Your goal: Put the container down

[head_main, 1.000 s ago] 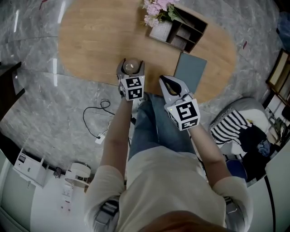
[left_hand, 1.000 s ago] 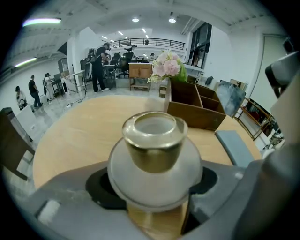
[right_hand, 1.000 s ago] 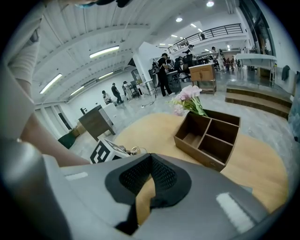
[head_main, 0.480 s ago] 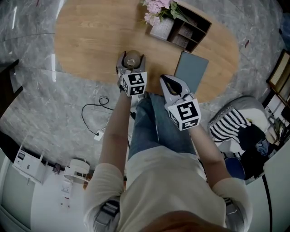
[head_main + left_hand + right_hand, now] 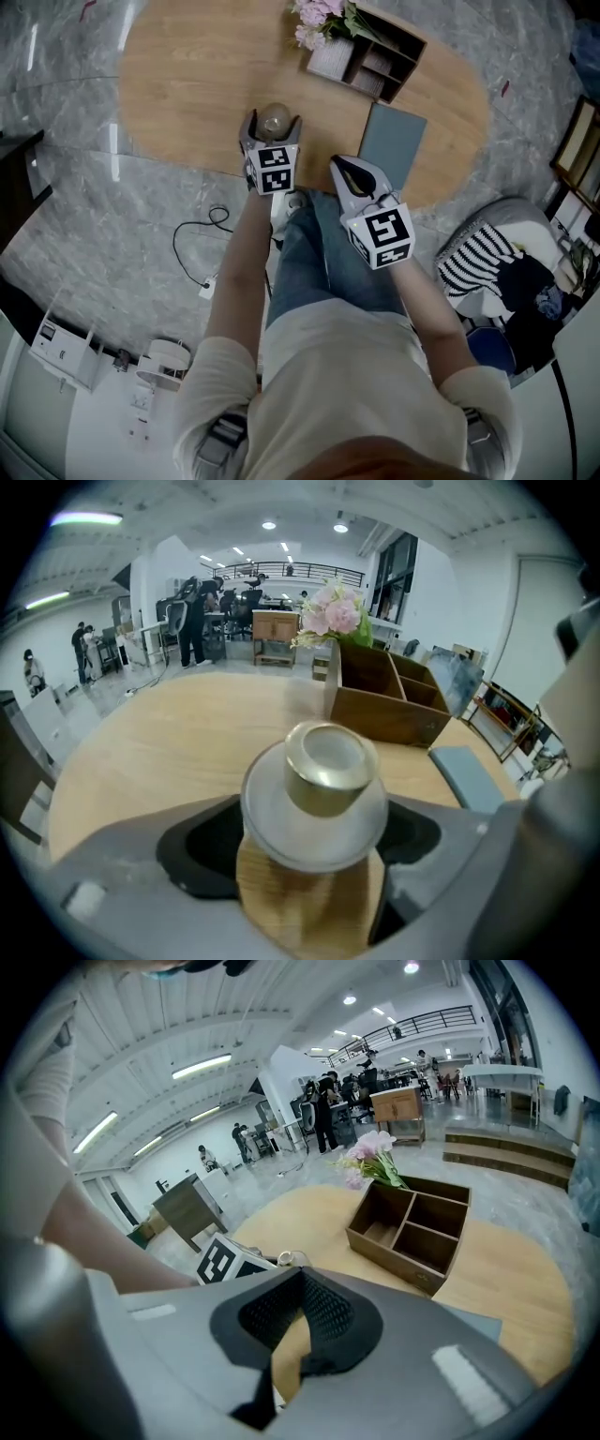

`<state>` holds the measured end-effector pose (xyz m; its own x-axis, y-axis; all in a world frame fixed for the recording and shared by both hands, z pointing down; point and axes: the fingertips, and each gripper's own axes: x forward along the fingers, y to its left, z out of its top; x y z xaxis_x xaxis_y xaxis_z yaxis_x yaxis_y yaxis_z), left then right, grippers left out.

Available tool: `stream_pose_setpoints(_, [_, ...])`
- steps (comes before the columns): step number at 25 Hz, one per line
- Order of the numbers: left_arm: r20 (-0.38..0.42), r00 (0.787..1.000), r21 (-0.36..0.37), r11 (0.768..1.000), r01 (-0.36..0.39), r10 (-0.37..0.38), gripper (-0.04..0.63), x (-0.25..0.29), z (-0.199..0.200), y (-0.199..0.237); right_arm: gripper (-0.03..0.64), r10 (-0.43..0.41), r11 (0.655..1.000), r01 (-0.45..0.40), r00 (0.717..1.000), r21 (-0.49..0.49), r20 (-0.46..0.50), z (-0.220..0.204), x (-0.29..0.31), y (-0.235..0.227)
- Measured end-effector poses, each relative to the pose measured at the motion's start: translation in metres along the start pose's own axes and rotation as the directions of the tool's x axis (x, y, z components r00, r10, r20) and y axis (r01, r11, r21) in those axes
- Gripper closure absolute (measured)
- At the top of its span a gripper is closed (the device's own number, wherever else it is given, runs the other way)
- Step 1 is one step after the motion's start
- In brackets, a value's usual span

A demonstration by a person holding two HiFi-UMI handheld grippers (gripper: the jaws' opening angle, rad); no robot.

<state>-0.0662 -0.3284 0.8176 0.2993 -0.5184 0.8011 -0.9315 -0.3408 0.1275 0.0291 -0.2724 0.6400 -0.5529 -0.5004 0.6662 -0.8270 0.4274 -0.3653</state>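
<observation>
- The container point(image 5: 317, 799), a squat round jar of frosted white glass with a shiny gold cylindrical cap point(image 5: 328, 766), stood upright on the table near the edge closest to the person.
- It sat between the two fingers of the left gripper point(image 5: 273, 131), one on each side of its rounded body. The black pads point(image 5: 199, 841) were drawn back from the glass, with a dark gap on either side.
- The left gripper's jaws had just been opening, so the jar was released though still flanked by them.
- The fingers point(image 5: 112, 878) were smooth grey plastic, with matte black recessed pads.
- The right gripper point(image 5: 340, 167) hovered just to the right of the left one, over the table edge. Its jaws were closed tip to tip with nothing between them, and their black pads showed a fine mesh texture.
- The table point(image 5: 197, 80) was an oval of pale wood with visible grain.
- A flat, grey-blue rectangular pad point(image 5: 394, 142) lay on it beside the right gripper.
- Farther back stood a dark wooden organiser box point(image 5: 378, 61) with open compartments, and pink flowers point(image 5: 317, 17) at its left end.
- The floor point(image 5: 84, 206) around the table was glossy grey marble.
</observation>
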Motion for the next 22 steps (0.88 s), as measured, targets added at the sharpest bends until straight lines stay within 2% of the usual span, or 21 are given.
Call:
stream_pose_setpoints(7, [0.042,0.999,-0.051,0.998,0.025,-0.023,0.181,-0.05,0.001,-0.014,0.615,-0.021,1.0,0.021,0.999,0.001,0.035,-0.004,-0.028,0.027])
stream_pose_setpoints(16, [0.108,0.993,-0.16,0.985,0.068,-0.051,0.184,-0.148,-0.017,-0.042,0.615,-0.021,0.999,0.023,0.996,-0.025,0.089,-0.019,-0.077,0.084])
stream_pose_setpoints(18, [0.132,0.99,-0.182,0.98,0.081,-0.057,0.209,-0.173,-0.019,-0.046,0.615,-0.018,0.999,0.022,0.994,-0.034,0.105,-0.021,-0.087,0.098])
stream_pose_setpoints(22, [0.191,0.979,-0.198,0.974,0.113,-0.075,0.333,-0.223,-0.018,-0.058,0.615,-0.011,0.999,0.018,0.989,-0.048,0.147,-0.023,-0.111,0.126])
